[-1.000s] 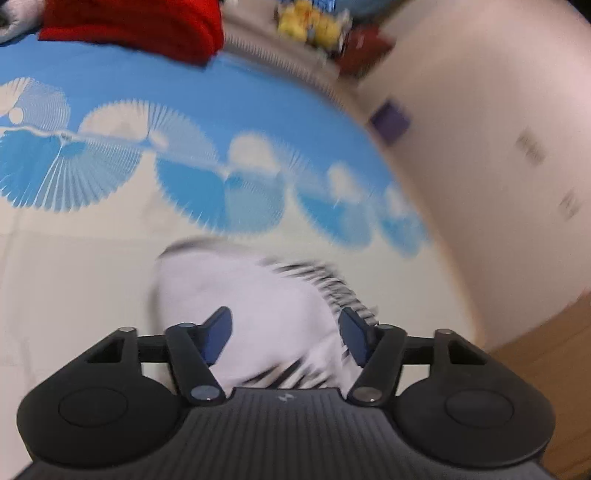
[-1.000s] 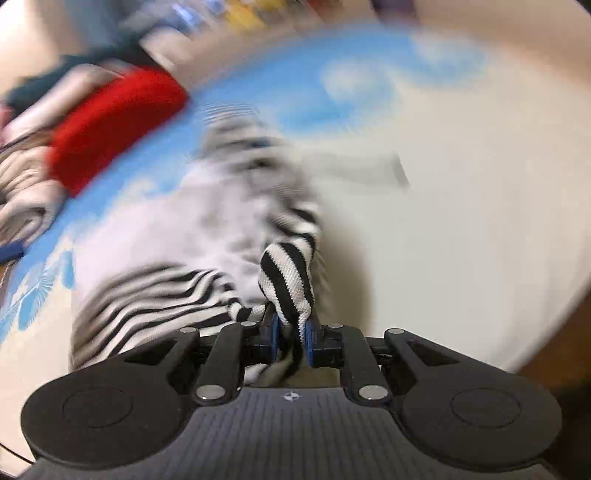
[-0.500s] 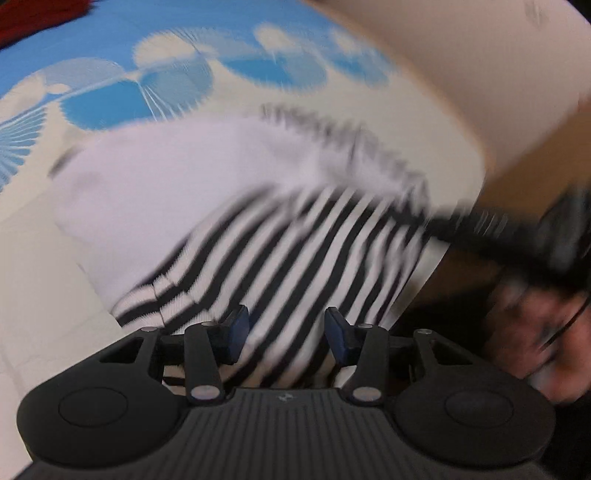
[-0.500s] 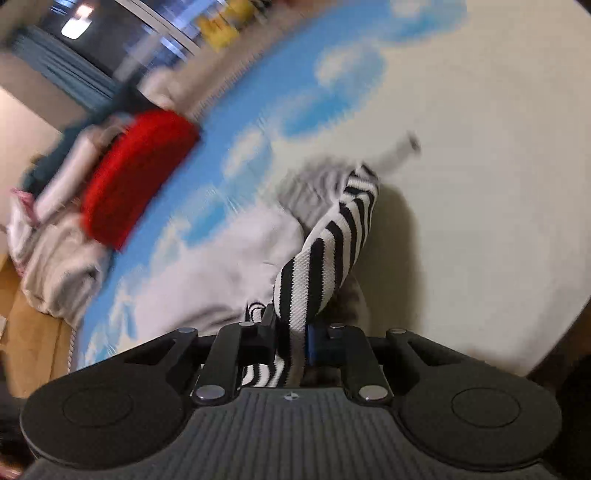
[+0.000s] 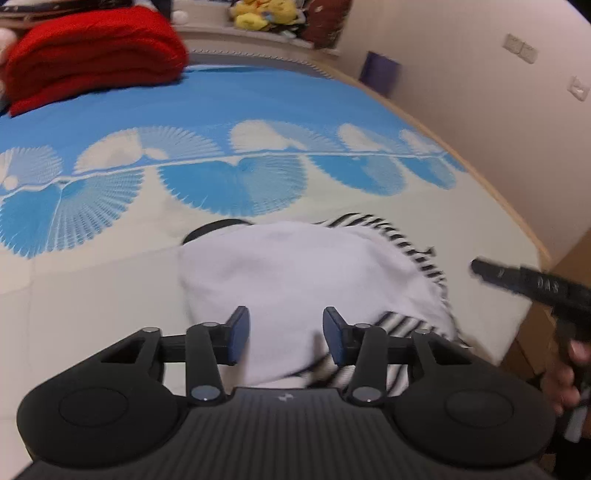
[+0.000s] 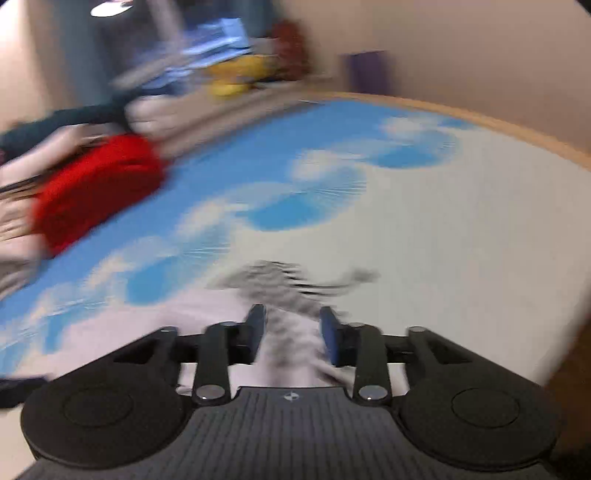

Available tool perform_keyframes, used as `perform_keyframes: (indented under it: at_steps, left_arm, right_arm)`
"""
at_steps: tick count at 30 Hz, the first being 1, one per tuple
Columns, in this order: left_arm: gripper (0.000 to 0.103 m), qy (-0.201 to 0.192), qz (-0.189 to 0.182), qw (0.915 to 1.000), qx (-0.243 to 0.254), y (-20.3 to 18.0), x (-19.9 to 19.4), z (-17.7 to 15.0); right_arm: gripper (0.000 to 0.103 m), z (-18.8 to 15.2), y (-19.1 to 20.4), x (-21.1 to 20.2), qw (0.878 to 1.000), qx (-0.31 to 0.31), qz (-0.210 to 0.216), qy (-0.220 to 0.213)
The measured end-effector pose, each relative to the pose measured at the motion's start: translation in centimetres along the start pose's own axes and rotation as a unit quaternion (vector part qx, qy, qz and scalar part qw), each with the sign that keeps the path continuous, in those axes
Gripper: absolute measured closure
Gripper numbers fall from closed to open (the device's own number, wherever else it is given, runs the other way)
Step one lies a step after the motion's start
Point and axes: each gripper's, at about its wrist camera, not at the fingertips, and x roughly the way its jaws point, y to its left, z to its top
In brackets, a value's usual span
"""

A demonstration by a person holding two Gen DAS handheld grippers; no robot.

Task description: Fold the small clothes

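A small garment, white with black-and-white striped sleeves, lies folded on the bed; its white body point(image 5: 295, 273) faces up and striped parts stick out at its right edge. It also shows blurred in the right wrist view point(image 6: 280, 291). My left gripper point(image 5: 286, 334) is open and empty just above the garment's near edge. My right gripper point(image 6: 291, 328) is open and empty over the striped part. The right gripper also shows at the right edge of the left wrist view point(image 5: 532, 284), beside the garment.
The bed point(image 5: 92, 288) has a cream and blue fan-patterned cover. A folded red blanket point(image 5: 92, 51) lies at the far left. Yellow plush toys point(image 5: 262, 14) sit on the headboard shelf. The bed's right edge point(image 5: 517, 218) runs near a wall.
My right gripper has let go of the striped sleeve and opened. The sleeve now lies on the garment. Both grippers have pulled back from the garment.
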Motion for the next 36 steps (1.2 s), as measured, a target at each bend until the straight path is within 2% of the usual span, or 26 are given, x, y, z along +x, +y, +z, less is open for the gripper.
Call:
perform_keyframes:
  at_steps: [1, 2, 3, 4, 5, 7, 9, 11, 13, 14, 15, 16, 17, 18, 19, 20, 22, 24, 26, 28, 31, 34, 36]
  left_arm:
    - [0.06, 0.019, 0.009, 0.9997, 0.011, -0.1, 0.9, -0.2]
    - [0.06, 0.049, 0.032, 0.9975, 0.04, -0.5, 2.5, -0.9]
    - [0.059, 0.062, 0.055, 0.9944, 0.065, -1.1, 3.4, -1.3]
    - [0.056, 0.071, 0.083, 0.99, 0.089, -1.4, 4.2, -1.7]
    - [0.056, 0.068, 0.085, 0.99, 0.09, -1.6, 4.2, -1.5]
    - [0.057, 0.05, 0.081, 0.9925, 0.076, -1.7, 2.9, -0.9]
    - [0.057, 0.029, 0.06, 0.9946, 0.08, -2.2, 0.8, -0.8]
    - [0.057, 0.013, 0.014, 0.9948, 0.1, -3.5, -1.0, -0.6]
    - [0.052, 0.032, -0.03, 0.9898, 0.135, -4.8, -1.2, -1.4]
    - [0.052, 0.071, -0.025, 0.9845, 0.159, -5.3, 0.1, -2.5]
    - [0.052, 0.109, 0.002, 0.977, 0.183, -5.9, 1.3, -3.7]
    - [0.05, 0.119, 0.02, 0.9707, 0.208, -6.4, 2.1, -4.7]
    - [0.05, 0.106, 0.037, 0.9645, 0.239, -7.2, 2.2, -5.5]
    - [0.05, 0.097, 0.046, 0.9621, 0.251, -7.8, 1.8, -5.4]
    - [0.048, 0.09, 0.053, 0.9638, 0.245, -8.2, 1.1, -5.3]
    - [0.046, 0.08, 0.059, 0.9691, 0.225, -8.2, 0.3, -5.2]
    - [0.026, 0.05, 0.074, 0.9787, 0.185, -8.4, -1.9, -5.1]
    - [0.016, 0.001, 0.093, 0.9805, 0.173, -9.5, -5.0, -5.2]
    - [0.015, -0.044, 0.12, 0.9794, 0.156, -10.8, -7.9, -5.4]
    - [0.013, -0.069, 0.138, 0.9802, 0.124, -11.5, -10.0, -5.6]
    - [0.012, -0.088, 0.139, 0.9836, 0.075, -13.0, -12.6, -6.9]
    - [0.009, -0.1, 0.165, 0.9809, 0.024, -14.2, -12.9, -8.6]
    - [0.009, -0.085, 0.158, 0.9837, -0.014, -14.2, -12.3, -9.9]
  right_arm:
    - [0.061, -0.2, 0.3, 1.5, 0.999, -0.002, 0.026, 0.037]
    - [0.061, -1.0, 0.6, 3.5, 0.996, -0.013, 0.032, 0.085]
    - [0.062, -1.7, 0.6, 4.9, 0.993, -0.029, 0.007, 0.115]
    - [0.063, -2.8, 0.3, 6.2, 0.988, -0.048, -0.041, 0.144]
    - [0.062, -3.3, -0.4, 6.7, 0.985, -0.045, -0.055, 0.154]
    - [0.062, -3.0, -0.6, 6.1, 0.987, -0.03, -0.073, 0.14]
    - [0.062, -2.2, 0.9, 4.7, 0.987, -0.074, -0.092, 0.107]
    - [0.062, -2.1, 2.0, 2.7, 0.99, -0.105, -0.065, 0.075]
    - [0.062, -2.6, 1.8, 1.7, 0.989, -0.107, -0.038, 0.09]
    - [0.062, -3.2, 1.4, 2.3, 0.985, -0.111, -0.046, 0.121]
    - [0.062, -4.1, 0.9, 3.3, 0.979, -0.112, -0.064, 0.157]
    - [0.062, -4.9, 0.3, 4.1, 0.975, -0.109, -0.072, 0.181]
    - [0.062, -5.2, -0.1, 4.2, 0.976, -0.104, -0.068, 0.178]
    - [0.062, -5.0, 0.5, 4.2, 0.976, -0.11, -0.07, 0.174]
    - [0.06, -4.6, 1.0, 3.8, 0.974, -0.123, -0.077, 0.174]
    - [0.059, -4.0, 1.5, 3.4, 0.974, -0.131, -0.078, 0.17]
    - [0.058, -2.6, 2.3, 1.3, 0.977, -0.134, -0.063, 0.152]
    - [0.049, -0.6, 3.1, -1.2, 0.984, -0.126, -0.043, 0.12]
    - [0.02, 1.4, 3.7, -3.5, 0.989, -0.124, -0.025, 0.075]
    - [0.001, 2.3, 4.6, -6.5, 0.99, -0.138, -0.013, 0.033]
    - [0.001, 2.2, 5.2, -9.0, 0.983, -0.181, 0.005, -0.003]
    - [0.001, 0.2, 4.8, -10.1, 0.978, -0.208, 0.015, -0.03]
    - [0.001, -1.6, 4.4, -9.6, 0.978, -0.209, -0.001, -0.013]
